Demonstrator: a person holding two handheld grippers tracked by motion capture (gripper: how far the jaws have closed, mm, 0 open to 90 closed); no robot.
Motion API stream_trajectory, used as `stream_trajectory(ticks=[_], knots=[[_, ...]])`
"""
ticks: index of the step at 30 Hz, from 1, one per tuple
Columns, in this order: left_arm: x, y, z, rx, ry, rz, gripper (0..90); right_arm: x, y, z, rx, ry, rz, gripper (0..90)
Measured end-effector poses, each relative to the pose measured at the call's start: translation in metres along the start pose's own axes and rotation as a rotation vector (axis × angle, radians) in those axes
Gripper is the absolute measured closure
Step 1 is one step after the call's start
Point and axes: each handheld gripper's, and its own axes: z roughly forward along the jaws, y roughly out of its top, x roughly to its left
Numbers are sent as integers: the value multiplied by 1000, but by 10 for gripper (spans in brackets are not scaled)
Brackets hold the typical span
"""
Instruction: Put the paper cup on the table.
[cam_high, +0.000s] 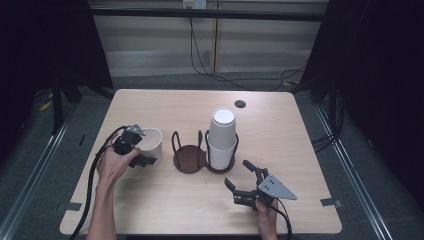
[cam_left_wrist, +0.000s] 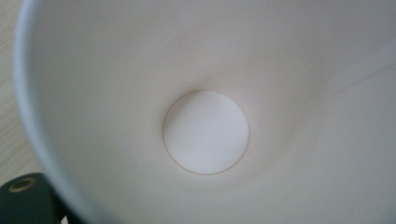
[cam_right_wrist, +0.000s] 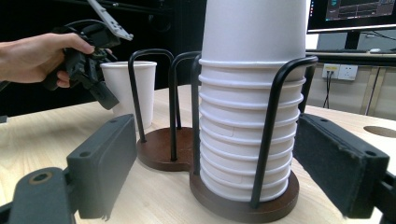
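Note:
A single white paper cup (cam_high: 151, 142) stands mouth up at the table's left. My left gripper (cam_high: 140, 146) reaches over it from the left with a jaw on either side of its rim, shut on it. The left gripper view looks straight down into the cup (cam_left_wrist: 205, 133), with one black jaw at the bottom left outside the wall. A stack of upturned white cups (cam_high: 221, 137) fills the right ring of a black wire holder (cam_high: 190, 159) whose left wooden base is bare. My right gripper (cam_high: 237, 173) is open and holds nothing, pointing at the stack (cam_right_wrist: 247, 121) from the near right.
A dark round hole (cam_high: 240, 104) sits near the table's far edge. Cables run over the floor behind the table. The right gripper view has a monitor (cam_right_wrist: 355, 11) and a wall socket (cam_right_wrist: 343, 71) behind the table.

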Motion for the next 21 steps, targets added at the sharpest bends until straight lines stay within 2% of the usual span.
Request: stream_trajectory(ticks=[2, 4, 5, 8, 12, 15, 17, 19, 21], knots=[[-3, -5, -1, -31, 24, -8, 79, 0, 0, 0, 0, 1, 0, 134], [-6, -10, -2, -31, 25, -20, 84, 0, 0, 0, 0, 0, 0, 134], [-8, -12, -3, -42, 43, -24, 100, 0, 0, 0, 0, 0, 0, 134], [-12, -19, -5, -85, 29, -49, 163, 0, 0, 0, -1, 0, -1, 134], [-16, -25, -9, -117, 68, -56, 156, 0, 0, 0, -1, 0, 0, 134], [-19, -30, -11, -120, 82, -70, 156, 0, 0, 0, -1, 1, 0, 134], [-21, -34, -11, -150, 85, -80, 157, 0, 0, 0, -3, 0, 0, 134], [-24, -37, -13, -160, 99, -97, 158, 0, 0, 0, -2, 0, 0, 134], [-27, -40, -14, -171, 111, -96, 158, 0, 0, 0, -2, 0, -1, 134]])
